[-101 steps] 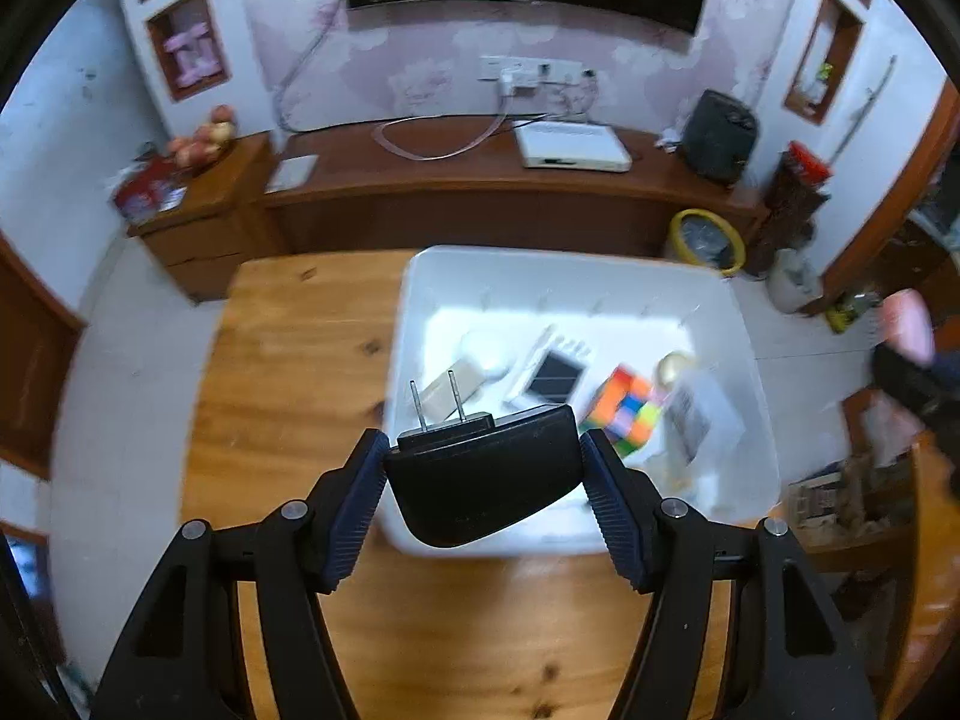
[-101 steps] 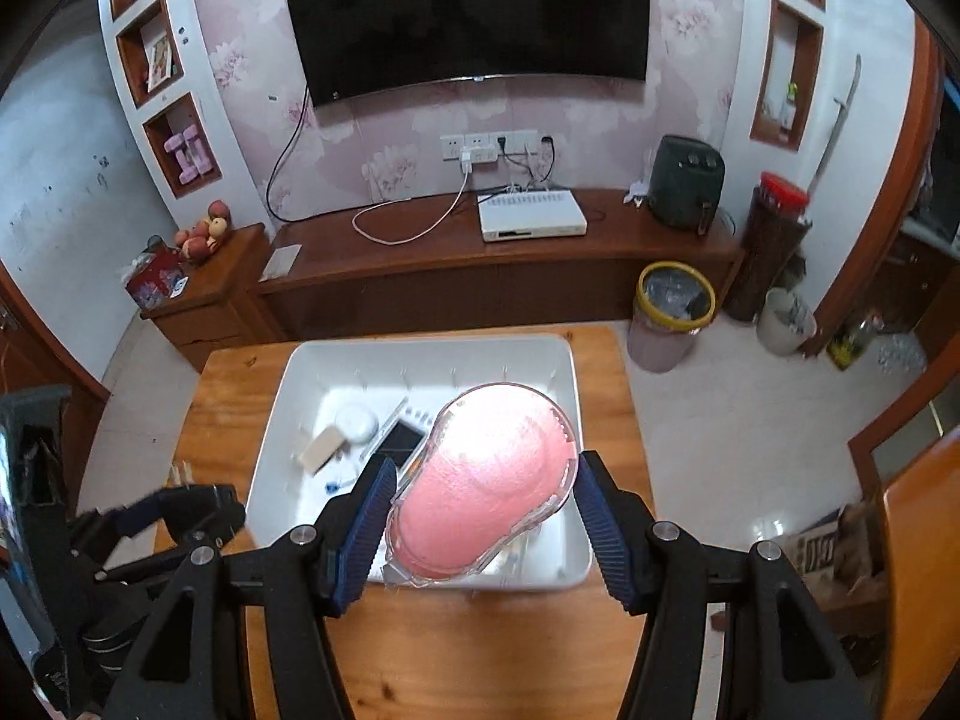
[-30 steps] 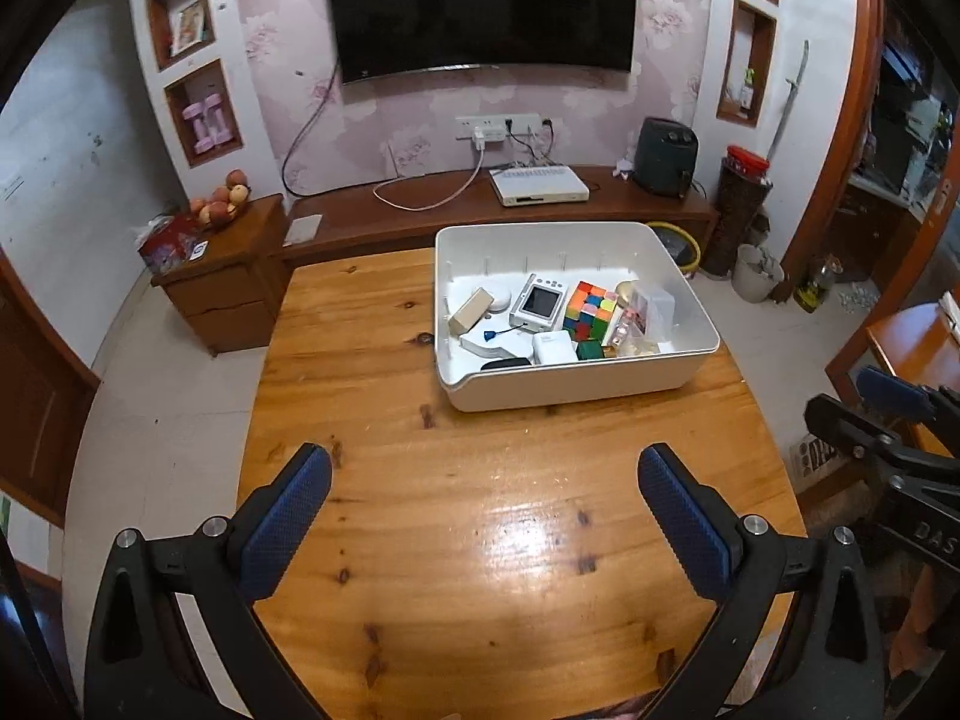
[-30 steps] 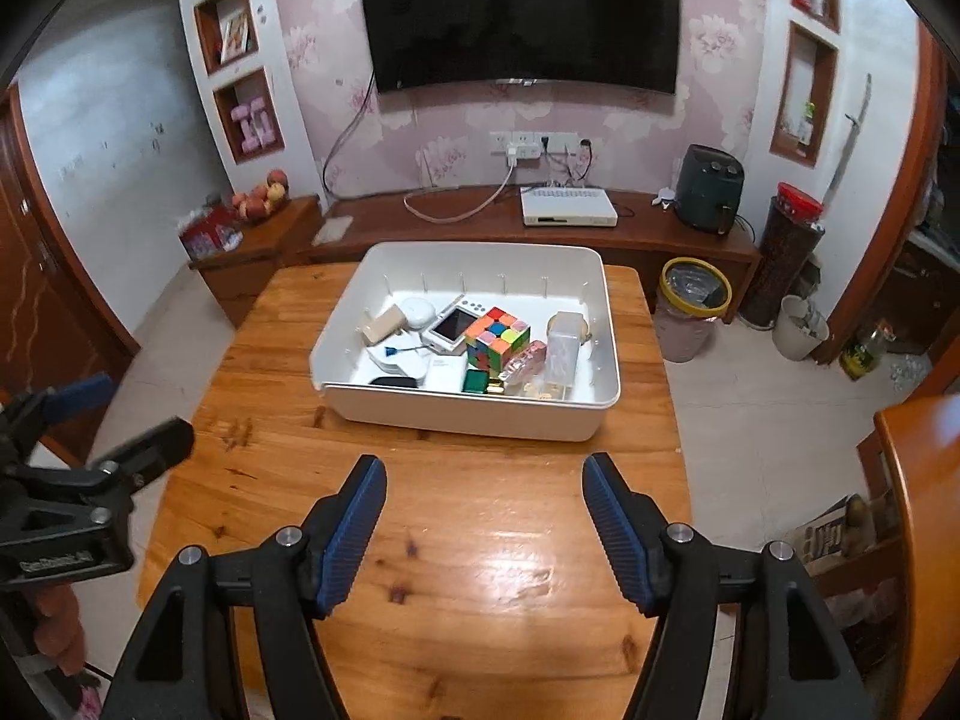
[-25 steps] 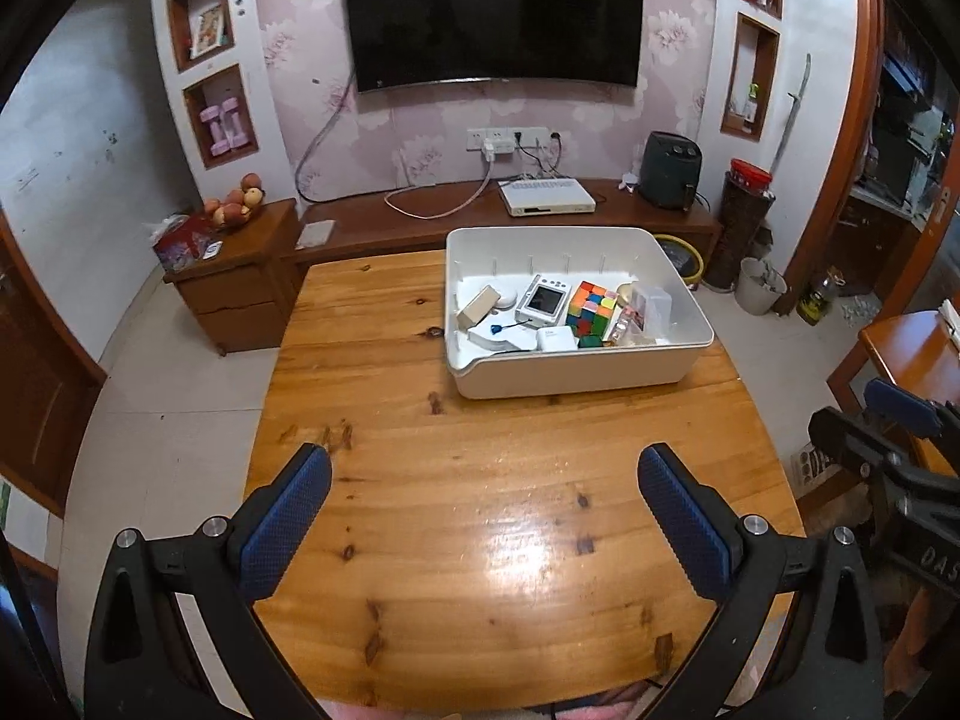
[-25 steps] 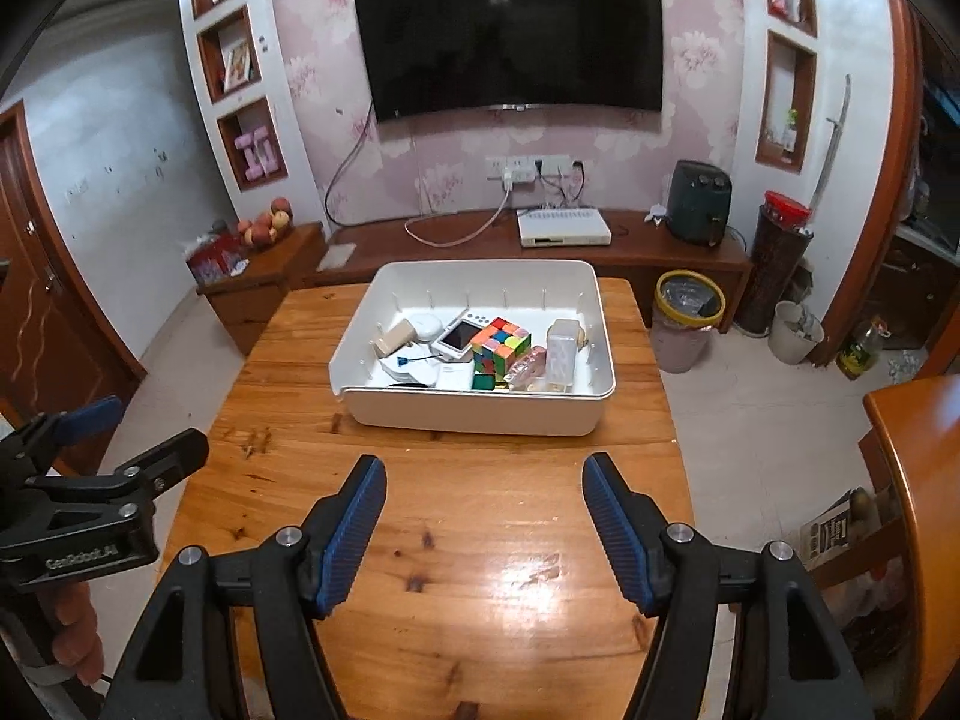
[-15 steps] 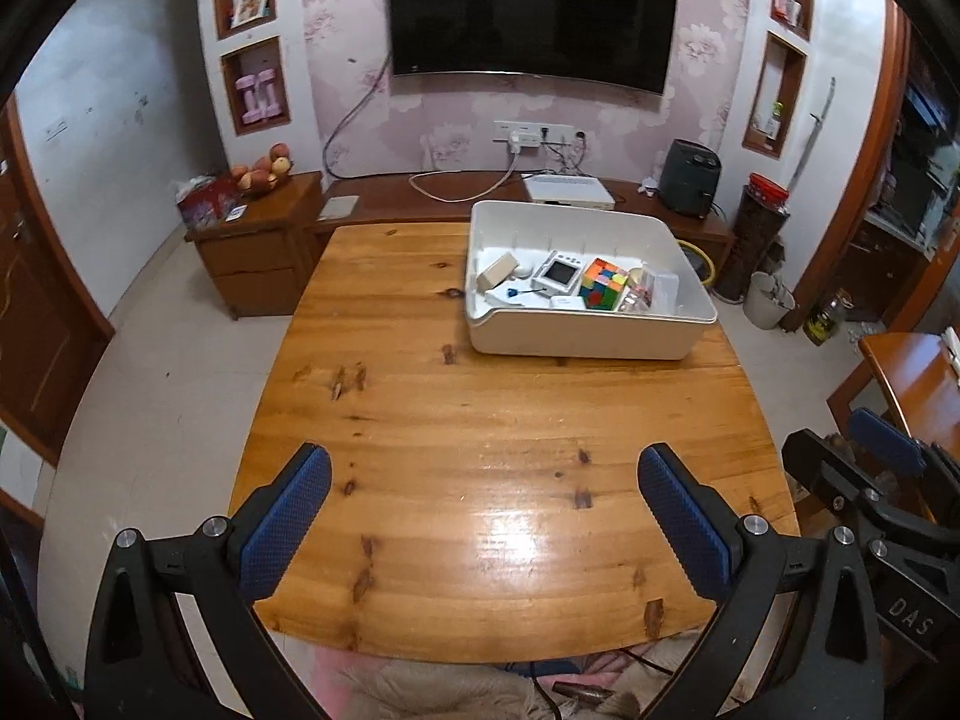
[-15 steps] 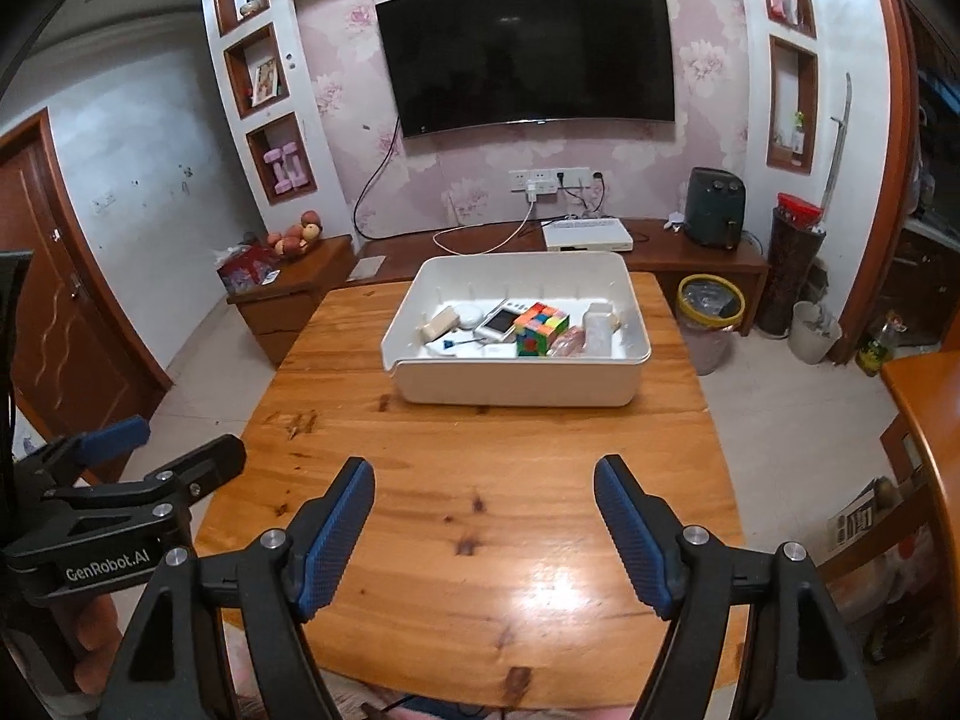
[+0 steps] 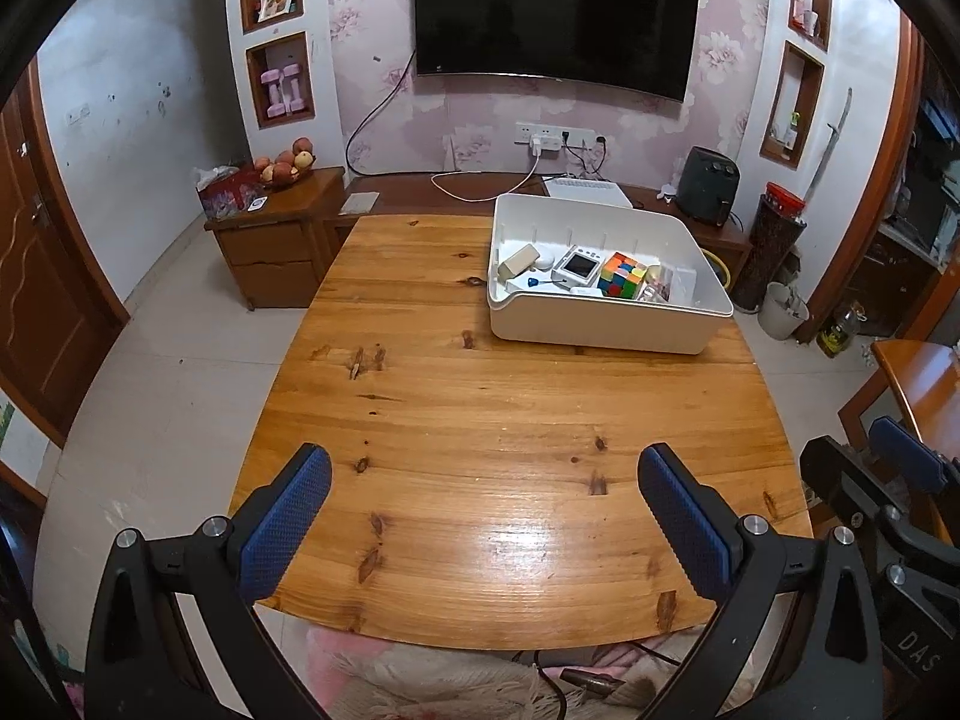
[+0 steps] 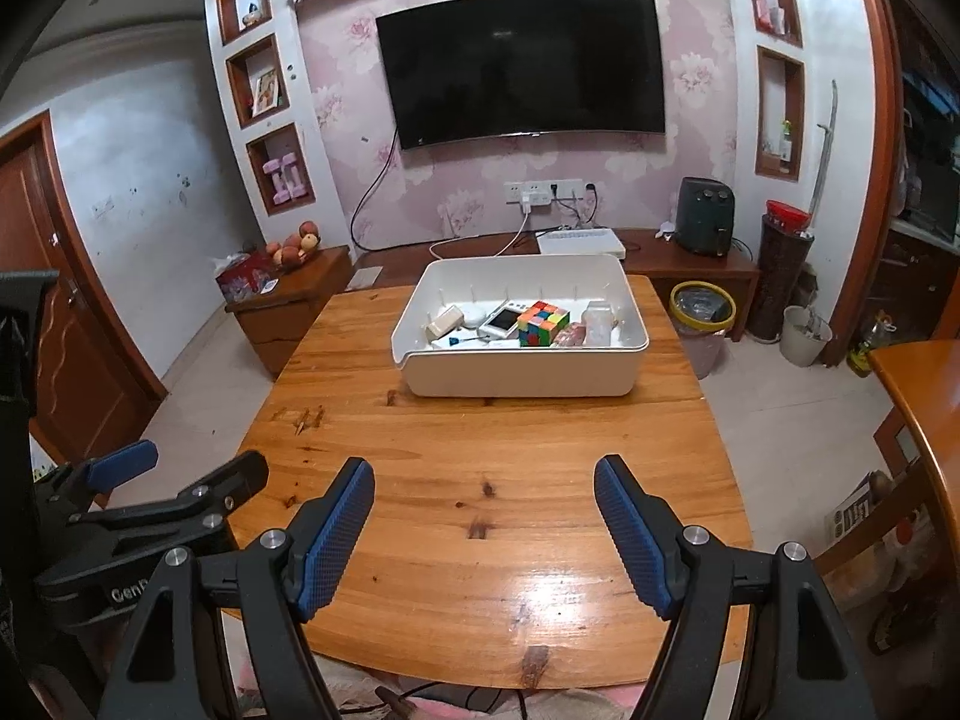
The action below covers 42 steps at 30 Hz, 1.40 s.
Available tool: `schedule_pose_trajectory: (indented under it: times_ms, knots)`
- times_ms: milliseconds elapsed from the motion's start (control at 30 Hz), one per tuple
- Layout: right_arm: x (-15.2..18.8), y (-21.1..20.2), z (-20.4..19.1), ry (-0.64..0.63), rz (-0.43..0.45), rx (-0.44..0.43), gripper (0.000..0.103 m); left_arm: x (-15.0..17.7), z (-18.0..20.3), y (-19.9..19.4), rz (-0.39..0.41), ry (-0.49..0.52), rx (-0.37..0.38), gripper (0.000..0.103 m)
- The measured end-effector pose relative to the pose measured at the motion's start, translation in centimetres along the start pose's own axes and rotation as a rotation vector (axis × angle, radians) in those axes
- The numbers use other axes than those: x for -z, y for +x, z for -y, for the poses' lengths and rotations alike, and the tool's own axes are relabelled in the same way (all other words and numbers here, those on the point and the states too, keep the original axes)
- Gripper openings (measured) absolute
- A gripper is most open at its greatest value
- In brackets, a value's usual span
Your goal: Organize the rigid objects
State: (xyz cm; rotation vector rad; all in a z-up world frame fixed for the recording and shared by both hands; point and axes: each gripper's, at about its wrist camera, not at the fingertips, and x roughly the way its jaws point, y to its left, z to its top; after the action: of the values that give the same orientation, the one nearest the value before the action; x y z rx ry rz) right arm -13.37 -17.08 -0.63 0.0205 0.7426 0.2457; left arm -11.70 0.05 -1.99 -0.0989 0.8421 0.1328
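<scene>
Both hand-held grippers [image 9: 483, 504] [image 10: 483, 516] wide, empty

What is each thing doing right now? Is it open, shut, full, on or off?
Left gripper: open, holding nothing.
Right gripper: open, holding nothing.
White bin: upright on the table, things inside.
Puzzle cube: in the bin, colours mixed.
TV: screen dark.
Table: bare apart from the bin.
</scene>
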Motion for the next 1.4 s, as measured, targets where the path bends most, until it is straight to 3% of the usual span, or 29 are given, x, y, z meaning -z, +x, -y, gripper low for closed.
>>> schedule_pose_trajectory:
  times_ms: [1400]
  knots:
    - [0.3,2.0,0.8,0.028,-0.051,-0.006,0.077,0.1,-0.1,1.3,-0.051,0.016,0.002,0.102]
